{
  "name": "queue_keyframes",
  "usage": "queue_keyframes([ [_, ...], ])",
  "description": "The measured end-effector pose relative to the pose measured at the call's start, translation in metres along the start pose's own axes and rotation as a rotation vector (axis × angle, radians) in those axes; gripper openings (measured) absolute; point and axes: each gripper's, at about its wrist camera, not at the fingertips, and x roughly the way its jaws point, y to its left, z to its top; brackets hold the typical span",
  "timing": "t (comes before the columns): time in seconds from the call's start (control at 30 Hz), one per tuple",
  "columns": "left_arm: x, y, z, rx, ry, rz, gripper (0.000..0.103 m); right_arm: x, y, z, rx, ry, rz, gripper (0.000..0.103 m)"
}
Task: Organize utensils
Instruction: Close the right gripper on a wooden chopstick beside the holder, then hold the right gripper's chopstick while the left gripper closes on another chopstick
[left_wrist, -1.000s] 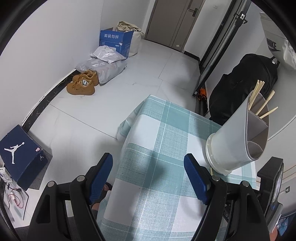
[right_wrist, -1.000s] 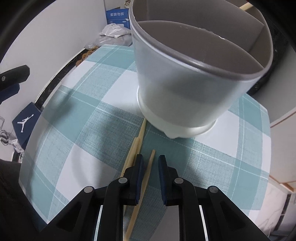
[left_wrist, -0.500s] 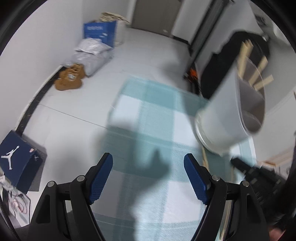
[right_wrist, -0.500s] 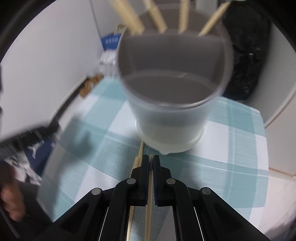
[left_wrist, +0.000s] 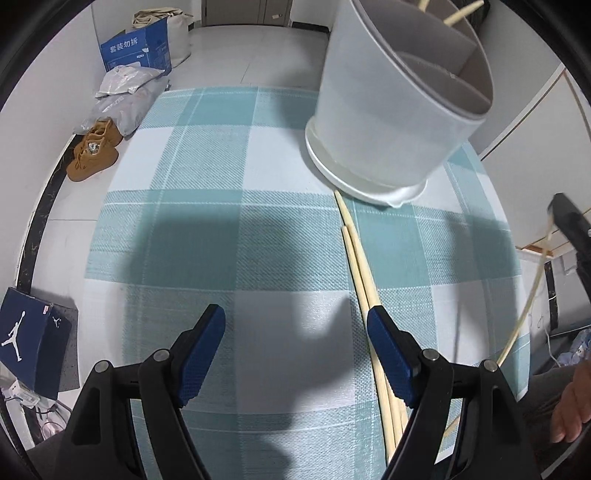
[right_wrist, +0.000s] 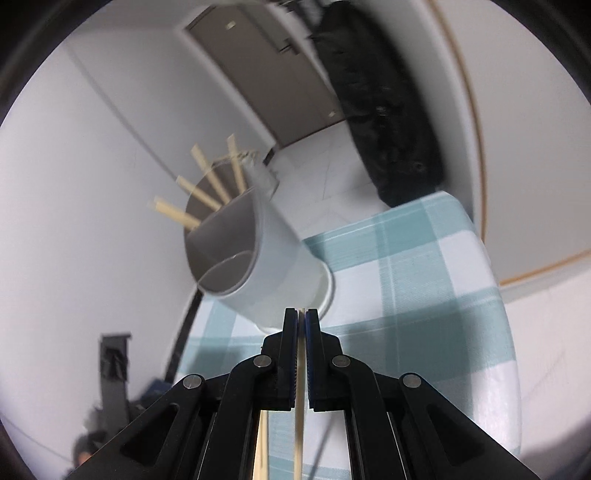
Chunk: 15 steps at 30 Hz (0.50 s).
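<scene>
Pinching a single wooden chopstick (right_wrist: 300, 406), the right gripper (right_wrist: 301, 317) has its jaws pressed flat on it, the stick running back between the arms and off the table. In the left wrist view the same chopstick (left_wrist: 532, 295) hangs at the right edge under that gripper. Ahead stands the white divided utensil holder (right_wrist: 273, 258) with four chopsticks (right_wrist: 207, 177) fanning from its far compartment. Two more chopsticks (left_wrist: 364, 280) lie side by side on the teal checked tablecloth (left_wrist: 207, 177), running from the holder's base to just beside the left gripper (left_wrist: 295, 332), whose blue-padded jaws stand wide apart over bare cloth, empty.
</scene>
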Motion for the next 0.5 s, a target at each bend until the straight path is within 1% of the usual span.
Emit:
queue_keyframes([
  [0.03,0.003,-0.001,-0.001,0.001,0.009,0.012,0.075,0.002,-0.001,0.006,0.013,-0.006,0.006,0.003],
  [0.23,0.005,-0.01,0.0,0.04,-0.005,0.091,0.076,-0.019,-0.009,0.009,0.042,-0.077,0.034,0.003],
  [0.37,0.006,-0.009,0.003,0.015,-0.008,0.097,0.076,-0.028,-0.012,0.012,0.045,-0.105,0.038,0.003],
  [0.5,0.01,-0.012,0.006,0.001,-0.012,0.112,0.076,-0.032,-0.015,0.013,0.042,-0.115,0.036,0.003],
])
